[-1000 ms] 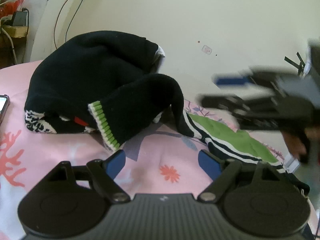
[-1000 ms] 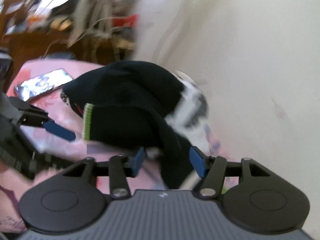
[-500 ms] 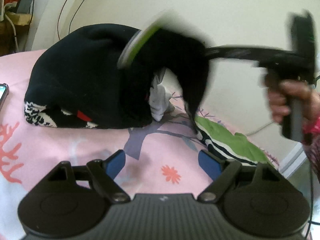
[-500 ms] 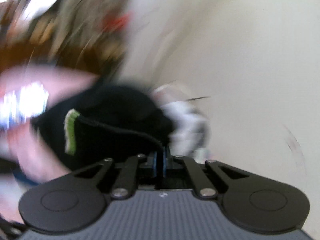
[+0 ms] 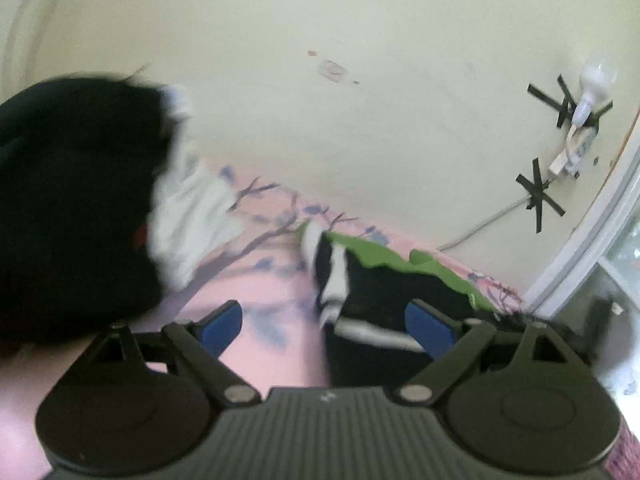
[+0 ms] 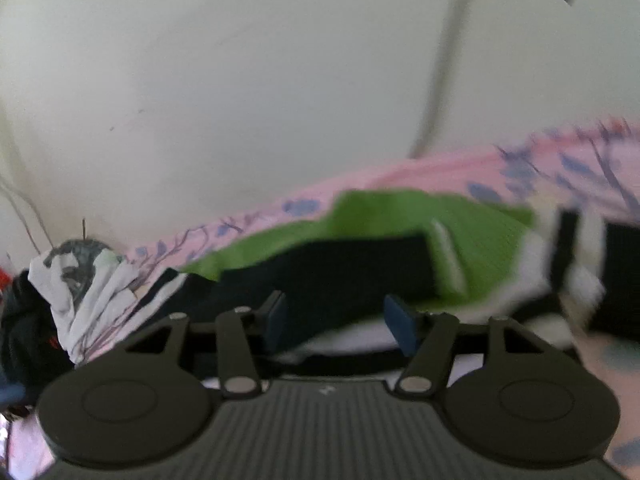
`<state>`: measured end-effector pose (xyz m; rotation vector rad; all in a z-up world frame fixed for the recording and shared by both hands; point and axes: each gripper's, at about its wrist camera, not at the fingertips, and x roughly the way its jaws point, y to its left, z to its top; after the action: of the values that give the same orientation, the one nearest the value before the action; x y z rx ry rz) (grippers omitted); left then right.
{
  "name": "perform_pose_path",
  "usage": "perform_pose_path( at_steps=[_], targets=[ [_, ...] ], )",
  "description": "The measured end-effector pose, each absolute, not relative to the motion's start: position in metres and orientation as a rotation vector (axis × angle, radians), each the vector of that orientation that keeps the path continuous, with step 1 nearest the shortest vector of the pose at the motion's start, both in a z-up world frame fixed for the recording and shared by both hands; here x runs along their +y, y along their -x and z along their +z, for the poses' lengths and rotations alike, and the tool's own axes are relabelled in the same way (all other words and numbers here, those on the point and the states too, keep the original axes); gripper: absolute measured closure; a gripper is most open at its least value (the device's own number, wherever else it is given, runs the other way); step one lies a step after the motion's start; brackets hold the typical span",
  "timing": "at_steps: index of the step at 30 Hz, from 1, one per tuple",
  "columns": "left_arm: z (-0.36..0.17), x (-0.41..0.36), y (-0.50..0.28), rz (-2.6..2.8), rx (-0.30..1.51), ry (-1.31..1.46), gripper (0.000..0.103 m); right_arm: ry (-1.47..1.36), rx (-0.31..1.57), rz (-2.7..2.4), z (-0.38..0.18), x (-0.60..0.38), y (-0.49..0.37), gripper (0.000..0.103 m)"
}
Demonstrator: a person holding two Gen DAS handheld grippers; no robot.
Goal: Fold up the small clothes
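Landmark — the green-and-black garment (image 5: 372,280), spread on the pink bedsheet (image 5: 272,280) along the wall. Left of it sits the black heap (image 5: 72,208), with white cloth beside. The left claw (image 5: 324,320) gapes empty, the garment ahead and rightward. The right claw (image 6: 338,322) — parted, nothing held — hovers nearer, the garment's long axis lying crosswise before it.

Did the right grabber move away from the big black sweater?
Yes. The right gripper let go, open now, and swung rightward along the wall: the black sweater sits far left, and the green-and-black garment lies ahead.
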<state>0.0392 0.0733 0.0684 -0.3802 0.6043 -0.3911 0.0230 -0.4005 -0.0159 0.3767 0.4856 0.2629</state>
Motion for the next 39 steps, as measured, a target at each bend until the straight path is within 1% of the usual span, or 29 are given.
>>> perform_pose_path(
  at_steps=[4, 7, 9, 10, 11, 12, 13, 14, 15, 16, 17, 19, 21, 22, 23, 24, 25, 26, 27, 29, 30, 31, 32, 35, 36, 39],
  targets=[
    [0.064, 0.032, -0.108, -0.336, 0.641, 0.296, 0.013, -0.436, 0.446, 0.256, -0.017, -0.431, -0.016, 0.044],
    [0.049, 0.014, -0.152, -0.372, 0.717, 0.330, 0.014, -0.447, 0.430, 0.242, -0.014, -0.444, -0.020, 0.044],
    [0.036, 0.001, -0.170, -0.360, 0.747, 0.317, 0.016, -0.421, 0.432, 0.228, -0.011, -0.445, -0.028, 0.044],
    [0.030, -0.005, -0.174, -0.354, 0.757, 0.303, 0.022, -0.399, 0.440, 0.222, -0.015, -0.437, -0.035, 0.044],
    [0.023, -0.011, -0.179, -0.356, 0.768, 0.290, 0.029, -0.373, 0.453, 0.213, -0.017, -0.428, -0.045, 0.045],
    [0.017, -0.016, -0.182, -0.363, 0.781, 0.280, 0.053, -0.352, 0.474, 0.206, -0.019, -0.425, -0.052, 0.048],
    [0.012, -0.020, -0.182, -0.365, 0.776, 0.263, 0.071, -0.343, 0.506, 0.208, -0.022, -0.423, -0.058, 0.065],
    [0.012, -0.024, -0.178, -0.348, 0.744, 0.230, 0.086, -0.335, 0.542, 0.219, -0.027, -0.420, -0.065, 0.075],
    [0.013, -0.025, -0.174, -0.344, 0.716, 0.216, 0.091, -0.304, 0.546, 0.201, -0.029, -0.415, -0.067, 0.088],
    [0.017, -0.021, -0.167, -0.325, 0.673, 0.228, 0.091, -0.265, 0.522, 0.181, -0.028, -0.410, -0.067, 0.097],
    [0.021, -0.016, -0.161, -0.307, 0.631, 0.245, 0.091, -0.257, 0.484, 0.180, -0.024, -0.409, -0.065, 0.101],
    [0.025, -0.008, -0.157, -0.277, 0.588, 0.284, 0.091, -0.315, 0.372, 0.184, -0.013, -0.417, -0.056, 0.103],
    [0.017, -0.017, -0.164, -0.245, 0.633, 0.238, 0.090, -0.309, 0.405, 0.132, -0.012, -0.417, -0.062, 0.103],
    [0.013, -0.022, -0.170, -0.246, 0.690, 0.214, 0.088, -0.276, 0.468, 0.095, -0.018, -0.414, -0.072, 0.102],
    [0.012, -0.021, -0.172, -0.247, 0.704, 0.219, 0.085, -0.248, 0.552, 0.081, -0.027, -0.411, -0.082, 0.102],
    [0.013, -0.017, -0.170, -0.247, 0.690, 0.240, 0.081, -0.240, 0.532, 0.081, -0.030, -0.412, -0.083, 0.102],
    [0.015, -0.013, -0.169, -0.245, 0.684, 0.255, 0.073, -0.242, 0.549, 0.073, -0.028, -0.414, -0.087, 0.101],
    [0.015, -0.008, -0.168, -0.243, 0.685, 0.269, 0.070, -0.277, 0.537, 0.081, -0.023, -0.418, -0.089, 0.099],
    [0.015, -0.006, -0.168, -0.242, 0.689, 0.284, 0.067, -0.321, 0.487, 0.102, -0.016, -0.422, -0.089, 0.096],
    [0.013, -0.004, -0.171, -0.249, 0.704, 0.299, 0.067, -0.312, 0.442, 0.127, 0.002, -0.416, -0.099, 0.085],
    [0.013, -0.003, -0.172, -0.254, 0.706, 0.302, 0.067, -0.297, 0.439, 0.147, 0.008, -0.409, -0.108, 0.065],
    [0.014, -0.003, -0.171, -0.258, 0.704, 0.301, 0.067, -0.283, 0.453, 0.173, 0.014, -0.399, -0.120, 0.053],
    [0.015, -0.003, -0.171, -0.261, 0.702, 0.298, 0.067, -0.270, 0.466, 0.210, 0.018, -0.388, -0.134, 0.051],
    [0.015, -0.003, -0.170, -0.269, 0.698, 0.287, 0.067, -0.223, 0.537, 0.313, 0.018, -0.343, -0.172, 0.052],
    [0.015, -0.003, -0.170, -0.272, 0.697, 0.286, 0.067, -0.221, 0.578, 0.363, 0.015, -0.327, -0.185, 0.053],
    [0.014, -0.003, -0.173, -0.293, 0.703, 0.294, 0.067, -0.161, 0.713, 0.392, -0.002, -0.283, -0.224, 0.050]
  ],
)
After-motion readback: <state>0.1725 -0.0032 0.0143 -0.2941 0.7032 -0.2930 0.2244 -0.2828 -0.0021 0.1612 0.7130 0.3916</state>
